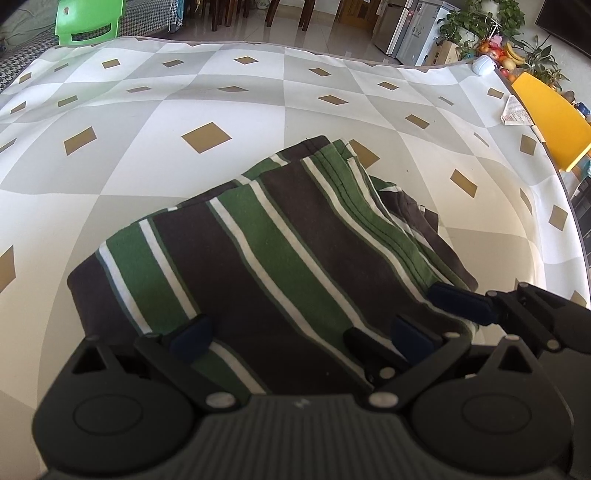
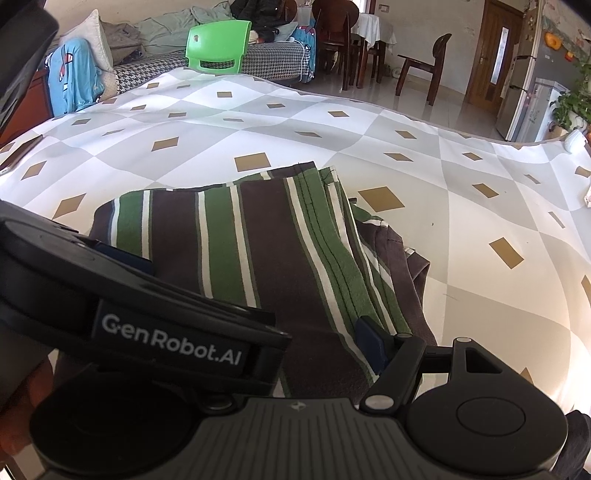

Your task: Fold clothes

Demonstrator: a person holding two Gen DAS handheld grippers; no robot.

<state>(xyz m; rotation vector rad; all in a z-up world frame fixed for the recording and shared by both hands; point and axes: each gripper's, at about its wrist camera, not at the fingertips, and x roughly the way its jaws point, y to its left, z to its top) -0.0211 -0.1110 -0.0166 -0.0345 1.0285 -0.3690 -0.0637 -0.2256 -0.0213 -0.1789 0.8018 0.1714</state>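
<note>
One striped garment, brown, green and white, lay folded in a thick stack on the checked tablecloth, near the table's front edge with the stripes running away from the cameras. A plain brown part stuck out from under the stack on its right side.

Left gripper sat at the garment's near edge, fingers spread wide, blue pads resting on top of the cloth, nothing pinched. Right gripper was just beside it at the garment's near right corner; one blue pad touched the cloth, the other finger was hidden behind the left gripper's body, which bore "GenRobot.AI" lettering, so cannot tell whether it gripped.

Tablecloth: grey and white diamonds with small tan squares. Beyond the garment, at the far table edge, one green plastic chair. Right of the garment, one yellow chair, one paper slip, one small white object. Further back: a sofa with houndstooth cover, dark wooden dining chairs, one wooden door, a fridge, potted plants, a bunch of bananas. Tiled glossy floor.
</note>
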